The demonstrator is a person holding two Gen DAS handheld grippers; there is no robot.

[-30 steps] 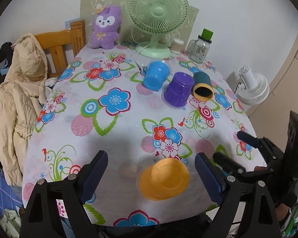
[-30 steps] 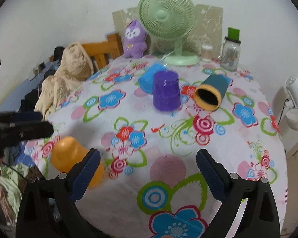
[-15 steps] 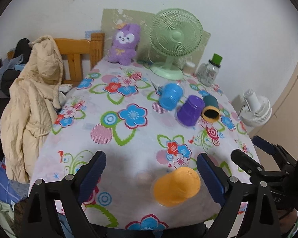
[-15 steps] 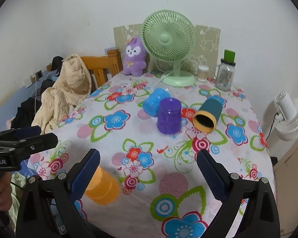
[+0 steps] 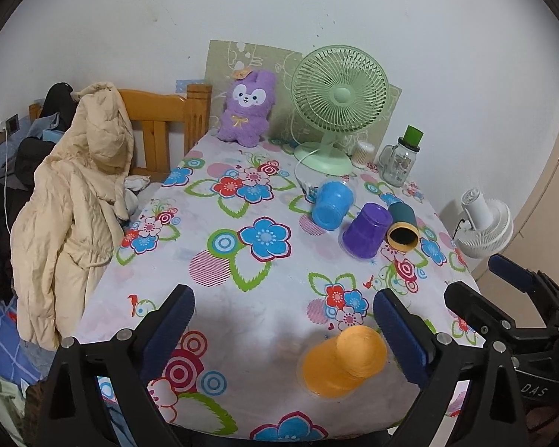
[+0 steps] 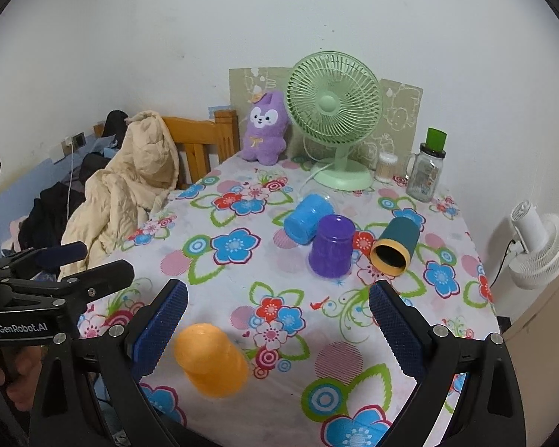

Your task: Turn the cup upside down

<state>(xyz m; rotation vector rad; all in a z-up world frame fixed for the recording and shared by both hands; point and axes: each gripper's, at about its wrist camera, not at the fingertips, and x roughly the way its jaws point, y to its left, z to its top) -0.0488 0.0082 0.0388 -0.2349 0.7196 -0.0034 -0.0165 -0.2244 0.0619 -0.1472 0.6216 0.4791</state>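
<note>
As the left wrist view takes stock, four cups sit on the flower-print table (image 5: 242, 309): one orange cup (image 5: 341, 363), mouth down and near the front edge; one purple cup (image 5: 365, 231), also inverted; one blue cup (image 5: 331, 205) and one teal cup (image 5: 402, 227), both on their sides. All look like smooth, tapered plastic. One green mesh-grilled fan (image 5: 337, 97), one fuzzy purple plush rabbit (image 5: 248, 108) and one glass jar (image 5: 400, 158) line the back. The left gripper (image 5: 283, 327) has its ribbed blue pads spread wide, holding nothing; the orange cup lies between them, nearer the right-side pad.

Right wrist view: the same four cups, with the orange cup (image 6: 212, 361) low left, just beside one pad. The right gripper (image 6: 277, 326) is likewise wide apart and empty. One quilted beige coat (image 6: 130, 190) drapes the wooden chair (image 6: 201, 138).
</note>
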